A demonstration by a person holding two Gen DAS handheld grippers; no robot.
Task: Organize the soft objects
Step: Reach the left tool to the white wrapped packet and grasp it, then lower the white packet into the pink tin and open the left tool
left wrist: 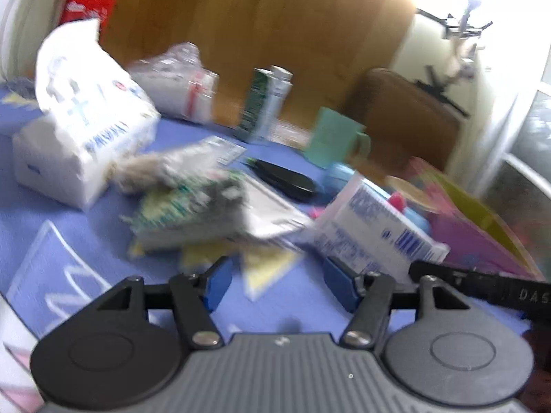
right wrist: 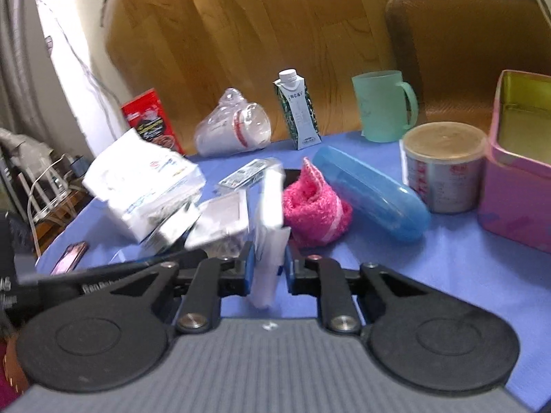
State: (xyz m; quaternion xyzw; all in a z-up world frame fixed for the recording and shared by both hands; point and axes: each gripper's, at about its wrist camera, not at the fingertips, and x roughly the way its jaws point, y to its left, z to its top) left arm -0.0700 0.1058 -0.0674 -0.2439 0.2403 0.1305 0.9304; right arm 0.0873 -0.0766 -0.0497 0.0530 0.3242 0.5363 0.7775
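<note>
On the blue tablecloth [right wrist: 458, 261], the right gripper [right wrist: 269, 268] is clamped on a white tissue packet [right wrist: 270, 206] standing on edge — just left of a pink fluffy cloth [right wrist: 315, 206]. The left gripper [left wrist: 277, 284] stands apart with nothing between its pads — near it lies a blurred heap of packets [left wrist: 193, 203], with a white tissue bag [left wrist: 86, 124] at far left.

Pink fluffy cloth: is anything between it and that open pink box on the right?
Yes. A blue oval case lies beside the pink cloth on the box side, and beyond it a round lidded can stands next to the pink box. The right tongs are shut on a white packet.
</note>
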